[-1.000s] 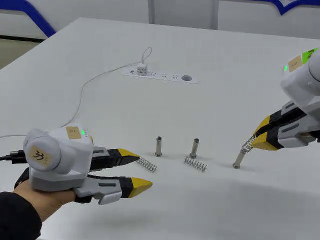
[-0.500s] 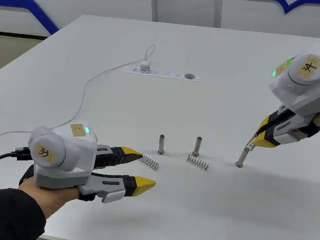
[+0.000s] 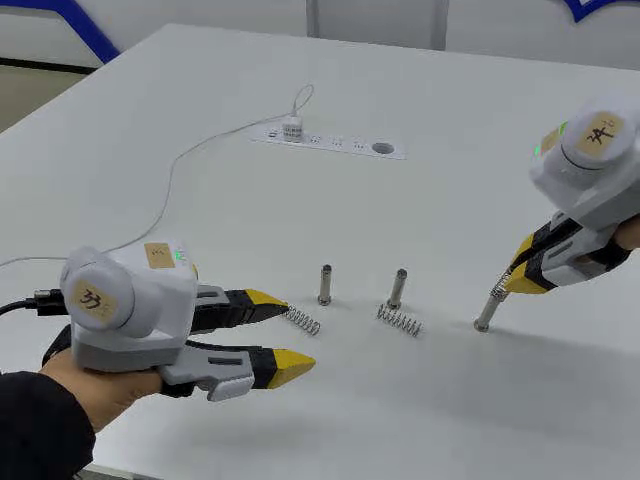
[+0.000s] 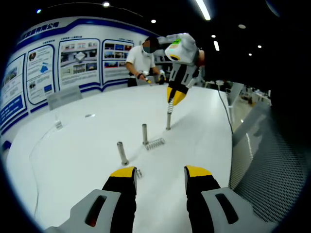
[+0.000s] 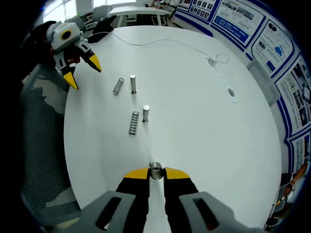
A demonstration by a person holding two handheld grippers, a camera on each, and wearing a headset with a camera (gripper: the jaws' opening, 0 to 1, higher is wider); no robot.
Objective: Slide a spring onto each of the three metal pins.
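Right tongs [image 3: 510, 283] pinch a spring [image 3: 498, 290] atop the 3 o'clock pin [image 3: 487, 313], left tongs [image 3: 300, 336] spread at 9 o'clock; two springs [image 3: 301, 320] [image 3: 399, 320] lie loose by bare pins [image 3: 325, 284] [image 3: 398, 288], none seated.

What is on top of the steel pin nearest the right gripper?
A small coiled metal spring, pinched by the yellow-tipped right gripper, sits over its tip. The pin shows bare lower down; its top end is covered.

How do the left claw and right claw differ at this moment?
The left claw is open and empty; the right claw is shut on a spring. The left claw lies nearly level beside a loose spring; the right claw tilts down over the rightmost pin. Both have yellow tips.
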